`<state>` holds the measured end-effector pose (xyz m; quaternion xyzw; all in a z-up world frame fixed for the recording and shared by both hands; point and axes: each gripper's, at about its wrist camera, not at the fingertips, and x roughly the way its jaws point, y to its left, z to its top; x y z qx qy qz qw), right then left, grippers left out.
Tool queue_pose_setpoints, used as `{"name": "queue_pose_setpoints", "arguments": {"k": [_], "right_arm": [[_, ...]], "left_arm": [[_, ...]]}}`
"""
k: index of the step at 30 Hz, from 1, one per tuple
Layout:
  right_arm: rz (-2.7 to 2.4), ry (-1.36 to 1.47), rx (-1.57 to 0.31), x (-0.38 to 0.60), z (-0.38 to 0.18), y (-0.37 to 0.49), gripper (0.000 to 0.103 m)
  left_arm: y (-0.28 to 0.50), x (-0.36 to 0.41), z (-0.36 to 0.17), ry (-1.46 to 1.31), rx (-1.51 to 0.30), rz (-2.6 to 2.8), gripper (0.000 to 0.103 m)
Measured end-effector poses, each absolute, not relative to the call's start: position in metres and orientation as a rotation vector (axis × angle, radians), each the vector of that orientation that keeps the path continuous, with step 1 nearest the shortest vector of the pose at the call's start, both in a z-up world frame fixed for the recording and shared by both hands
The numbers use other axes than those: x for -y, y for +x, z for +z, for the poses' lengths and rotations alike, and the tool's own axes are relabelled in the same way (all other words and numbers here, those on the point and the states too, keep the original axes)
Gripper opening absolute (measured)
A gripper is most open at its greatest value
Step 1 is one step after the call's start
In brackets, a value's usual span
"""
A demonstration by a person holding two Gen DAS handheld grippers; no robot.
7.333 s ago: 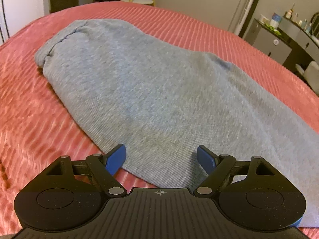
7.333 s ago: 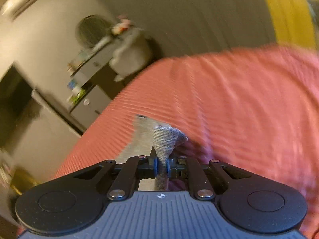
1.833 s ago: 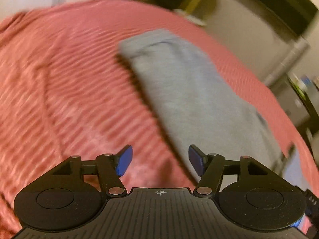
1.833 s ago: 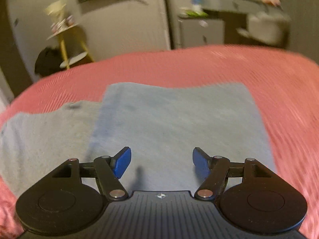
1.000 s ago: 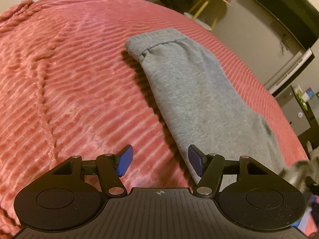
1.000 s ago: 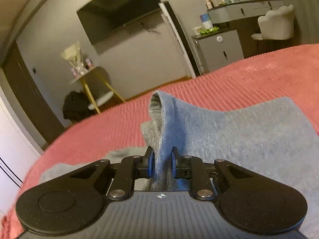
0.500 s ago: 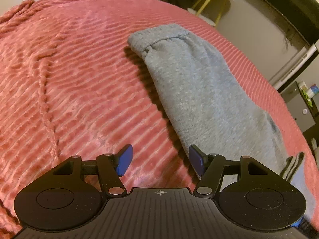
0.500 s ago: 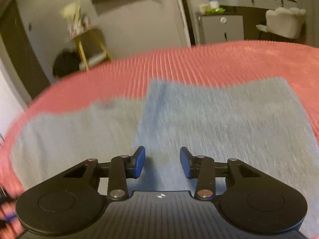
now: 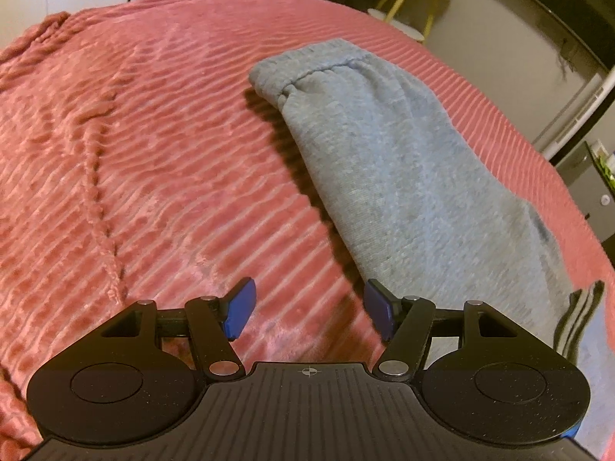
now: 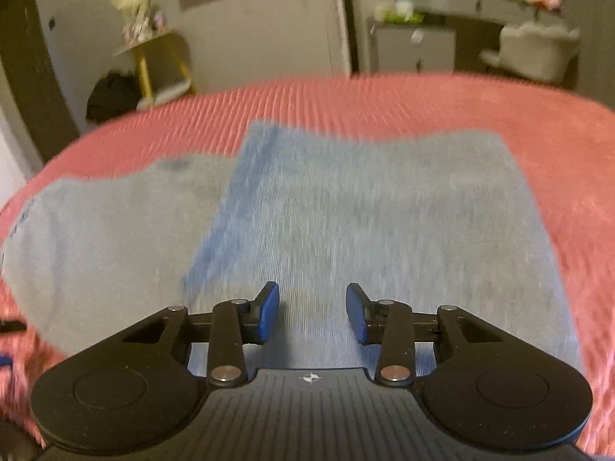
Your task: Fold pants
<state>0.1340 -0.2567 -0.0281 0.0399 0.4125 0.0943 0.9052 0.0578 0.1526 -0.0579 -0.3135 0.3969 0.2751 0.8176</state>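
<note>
Pants lie flat on the bedspread, waistband end farthest from my left gripper, which sits over bare bedspread just left of them. My right gripper is over the folded-back leg section, which lies on top of the rest; the single layer extends left. Beyond the bed: side table left, cabinet and chair right.

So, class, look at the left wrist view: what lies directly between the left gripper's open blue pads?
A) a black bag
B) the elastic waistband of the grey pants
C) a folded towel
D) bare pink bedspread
D: between the left gripper pads only the ribbed pink bedspread shows; the grey pants lie to their right.
</note>
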Motion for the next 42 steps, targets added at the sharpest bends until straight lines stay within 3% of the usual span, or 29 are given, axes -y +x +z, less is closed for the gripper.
{"name": "queue_pose_setpoints", "arguments": {"k": [2, 3, 8, 13, 16, 19, 29, 32, 33, 36, 42], "right_arm": [[0.241, 0.112, -0.872, 0.261, -0.033, 0.134, 0.045], [0.275, 0.123, -0.869, 0.262, -0.031, 0.131, 0.054], [0.36, 0.247, -0.815, 0.284, -0.01, 0.129, 0.057], [0.137, 0.105, -0.792, 0.321, -0.009, 0.118, 0.069], [0.073, 0.189, -0.816, 0.341, -0.011, 0.119, 0.076], [0.039, 0.308, -0.831, 0.362, -0.019, 0.121, 0.076], [0.063, 0.326, -0.83, 0.355, -0.031, 0.128, 0.082], [0.067, 0.366, -0.823, 0.359, -0.033, 0.13, 0.082], [0.068, 0.373, -0.821, 0.359, -0.034, 0.131, 0.082], [0.07, 0.377, -0.817, 0.358, -0.037, 0.135, 0.083], [0.068, 0.407, -0.788, 0.362, -0.034, 0.131, 0.083]], "left_arm": [[0.058, -0.153, -0.058, -0.663, -0.856, 0.594, 0.069], [0.058, -0.153, -0.058, -0.664, -0.86, 0.595, 0.069], [0.061, -0.15, -0.057, -0.65, -0.89, 0.582, 0.071], [0.066, -0.136, -0.044, -0.582, -0.873, 0.44, 0.072], [0.072, -0.122, -0.038, -0.542, -0.852, 0.34, 0.073], [0.087, -0.096, -0.034, -0.489, -0.86, 0.271, 0.068], [0.138, 0.021, -0.047, -0.36, -1.02, -0.102, 0.047], [0.148, 0.031, -0.053, -0.335, -1.047, -0.106, 0.041], [0.148, 0.033, -0.053, -0.338, -1.051, -0.114, 0.031], [0.151, 0.03, -0.052, -0.348, -1.062, -0.132, 0.018], [0.144, 0.017, -0.04, -0.397, -0.978, -0.135, 0.008]]}}
